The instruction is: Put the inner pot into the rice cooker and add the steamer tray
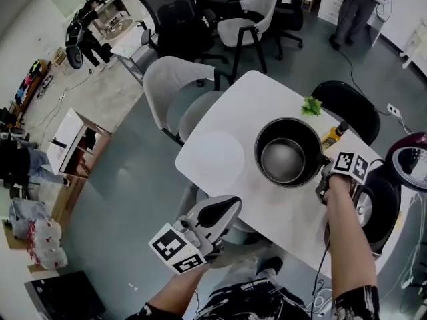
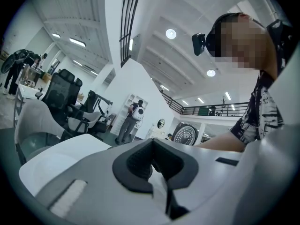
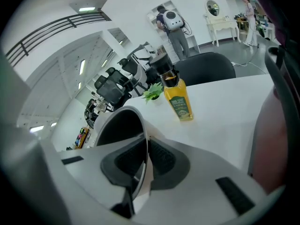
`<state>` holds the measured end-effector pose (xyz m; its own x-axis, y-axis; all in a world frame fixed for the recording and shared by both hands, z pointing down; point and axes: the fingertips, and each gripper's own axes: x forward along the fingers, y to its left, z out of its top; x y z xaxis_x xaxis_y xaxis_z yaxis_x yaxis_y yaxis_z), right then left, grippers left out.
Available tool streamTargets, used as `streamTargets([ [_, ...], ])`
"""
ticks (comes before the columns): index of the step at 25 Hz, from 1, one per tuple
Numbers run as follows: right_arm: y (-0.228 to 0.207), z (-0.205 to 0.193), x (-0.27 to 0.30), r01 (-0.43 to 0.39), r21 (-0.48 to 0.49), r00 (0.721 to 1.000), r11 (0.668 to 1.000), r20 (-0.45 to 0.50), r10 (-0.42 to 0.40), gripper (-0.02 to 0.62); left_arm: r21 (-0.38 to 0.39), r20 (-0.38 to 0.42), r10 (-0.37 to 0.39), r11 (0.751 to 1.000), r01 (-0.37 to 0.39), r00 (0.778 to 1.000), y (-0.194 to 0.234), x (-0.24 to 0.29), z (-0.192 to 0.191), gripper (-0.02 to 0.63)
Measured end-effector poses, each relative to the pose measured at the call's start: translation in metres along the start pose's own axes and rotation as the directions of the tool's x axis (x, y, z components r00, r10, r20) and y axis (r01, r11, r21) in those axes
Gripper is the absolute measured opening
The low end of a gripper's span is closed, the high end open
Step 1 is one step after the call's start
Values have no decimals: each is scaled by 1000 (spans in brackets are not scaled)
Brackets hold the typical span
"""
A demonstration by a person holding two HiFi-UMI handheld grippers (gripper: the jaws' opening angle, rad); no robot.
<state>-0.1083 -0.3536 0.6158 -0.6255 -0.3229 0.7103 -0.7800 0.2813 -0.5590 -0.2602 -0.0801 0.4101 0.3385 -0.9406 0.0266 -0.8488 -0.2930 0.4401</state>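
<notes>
The dark metal inner pot stands on the white table, right of its middle. My right gripper is at the pot's right rim, shut on that thin wall. In the right gripper view the inner pot's rim runs between the right gripper's pads. The rice cooker sits at the table's right end with its maroon lid raised. My left gripper hangs off the table's near edge, away from the pot. In its own view the left gripper is shut on nothing. No steamer tray is clearly visible.
A yellow bottle and a small green plant stand just behind the pot. A grey chair and a black chair are at the table's far sides. A person stands in the background.
</notes>
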Motion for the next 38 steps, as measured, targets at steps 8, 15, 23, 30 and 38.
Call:
streamTargets([
  [8,-18,-11,-23,-33,42,999,999,23,32,23,16,-12,-47,999,47,999,-20,15,-1,5],
  [15,-23,-17,-42,-75,71,996,995,43,72,25,17,-16,-74,997,75,997,-34,23,-1,6],
  [23,-37,-25,-46,-30,32,999,999,25,29,23,19,-15,-82,996,83,996,-40,28,-2,5],
  [30,-41,-30,-35,108,-141,988,984,-92,-121,28,10,-13,-72,997,72,997,-34,25,-4,6],
  [38,-52,-72,1,119,-227,895,967,-397,-203,178,-11,3,-37,999,37,999,-20,14,-4,6],
])
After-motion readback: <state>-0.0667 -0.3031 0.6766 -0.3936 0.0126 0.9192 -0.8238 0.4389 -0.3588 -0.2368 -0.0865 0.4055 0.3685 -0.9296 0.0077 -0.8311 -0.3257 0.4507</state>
